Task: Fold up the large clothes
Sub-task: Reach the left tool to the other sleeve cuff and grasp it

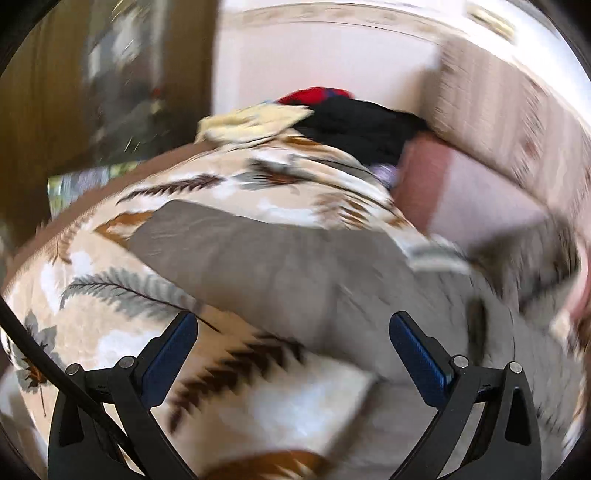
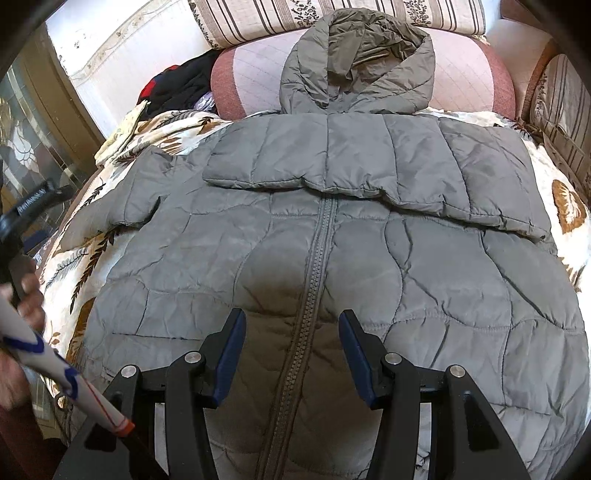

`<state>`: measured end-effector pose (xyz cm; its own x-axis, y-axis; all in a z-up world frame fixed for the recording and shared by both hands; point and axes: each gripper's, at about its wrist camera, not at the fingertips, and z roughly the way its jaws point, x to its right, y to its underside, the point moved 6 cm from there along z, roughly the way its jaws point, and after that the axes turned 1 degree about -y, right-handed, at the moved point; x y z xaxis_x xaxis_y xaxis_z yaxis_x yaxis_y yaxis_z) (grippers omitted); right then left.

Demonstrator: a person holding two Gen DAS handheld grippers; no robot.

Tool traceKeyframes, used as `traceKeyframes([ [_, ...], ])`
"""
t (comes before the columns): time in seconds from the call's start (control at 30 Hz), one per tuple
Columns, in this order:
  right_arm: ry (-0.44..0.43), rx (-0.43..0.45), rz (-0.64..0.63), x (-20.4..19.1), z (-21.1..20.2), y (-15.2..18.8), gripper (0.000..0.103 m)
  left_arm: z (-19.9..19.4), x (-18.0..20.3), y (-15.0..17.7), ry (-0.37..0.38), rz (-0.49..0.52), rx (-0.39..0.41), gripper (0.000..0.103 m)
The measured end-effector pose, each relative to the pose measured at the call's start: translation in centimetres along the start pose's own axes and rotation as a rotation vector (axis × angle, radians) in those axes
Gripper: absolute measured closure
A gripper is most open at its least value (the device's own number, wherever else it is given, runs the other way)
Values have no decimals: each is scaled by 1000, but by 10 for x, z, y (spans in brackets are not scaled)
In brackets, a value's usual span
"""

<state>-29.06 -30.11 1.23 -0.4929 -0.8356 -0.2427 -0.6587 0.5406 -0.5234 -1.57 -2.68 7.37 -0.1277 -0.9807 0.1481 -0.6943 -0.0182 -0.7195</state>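
Observation:
A grey quilted hooded jacket (image 2: 406, 258) lies front up on a leaf-patterned blanket (image 2: 569, 206), its hood (image 2: 354, 62) resting against the sofa back. One sleeve (image 2: 369, 162) is folded across the chest; the other sleeve (image 2: 140, 195) sticks out to the left. My right gripper (image 2: 291, 317) hovers open over the zipper (image 2: 314, 266) near the hem, nothing between its fingers. The left wrist view is blurred: my left gripper (image 1: 292, 317) stands open and empty over the jacket's edge (image 1: 277, 258) and the blanket (image 1: 110, 266).
A pile of black, red and cream clothes (image 2: 177, 85) lies at the blanket's far left, also in the left wrist view (image 1: 351, 118). Striped cushions (image 2: 258, 18) line the pink sofa back (image 2: 461, 74). A person's hand (image 2: 26, 295) shows at the left edge.

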Motion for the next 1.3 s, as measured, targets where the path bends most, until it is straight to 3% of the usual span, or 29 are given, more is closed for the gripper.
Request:
traceKeyframes([
  [0.07, 3, -1, -5, 0, 1, 0, 46, 15, -35, -20, -1, -49, -31, 4],
  [0.2, 5, -8, -8, 1, 4, 1, 46, 53, -111, -44, -17, -186, -110, 38],
  [0.33, 9, -11, -7, 1, 7, 0, 46, 89, -181, -47, 63, -416, -179, 45],
  [0.4, 12, -13, -10, 1, 9, 0, 46, 100, -197, -46, 105, -480, -182, 45],
  [0.6, 21, -23, -12, 4, 15, 1, 46, 135, -207, -40, 155, -583, -185, 54],
  [0.83, 34, -17, -7, 9, 18, -3, 46, 168, -202, -33, 157, -651, -178, 54],
  [0.97, 37, -7, 9, 13, 16, -6, 46, 156, -196, -26, 199, -715, -131, 55],
  [1.07, 38, 7, 13, 15, 12, -8, 46, 165, -192, -23, 198, -724, -143, 51],
  [1.1, 38, 6, 11, 14, 12, -8, 46, 166, -189, -25, 201, -726, -135, 42],
  [1.17, 38, 1, 9, 14, 13, -6, 46, 167, -186, -31, 181, -712, -120, 40],
  [1.2, 37, 0, 8, 14, 13, -6, 46, 167, -183, -35, 164, -699, -110, 53],
  [1.23, 38, 1, 7, 14, 13, -6, 46, 168, -183, -36, 152, -682, -113, 80],
  [1.27, 40, 5, 10, 15, 12, -7, 46, 169, -181, -38, 147, -663, -120, 90],
  [1.3, 41, 12, 14, 16, 10, -9, 46, 167, -179, -40, 157, -656, -122, 91],
])
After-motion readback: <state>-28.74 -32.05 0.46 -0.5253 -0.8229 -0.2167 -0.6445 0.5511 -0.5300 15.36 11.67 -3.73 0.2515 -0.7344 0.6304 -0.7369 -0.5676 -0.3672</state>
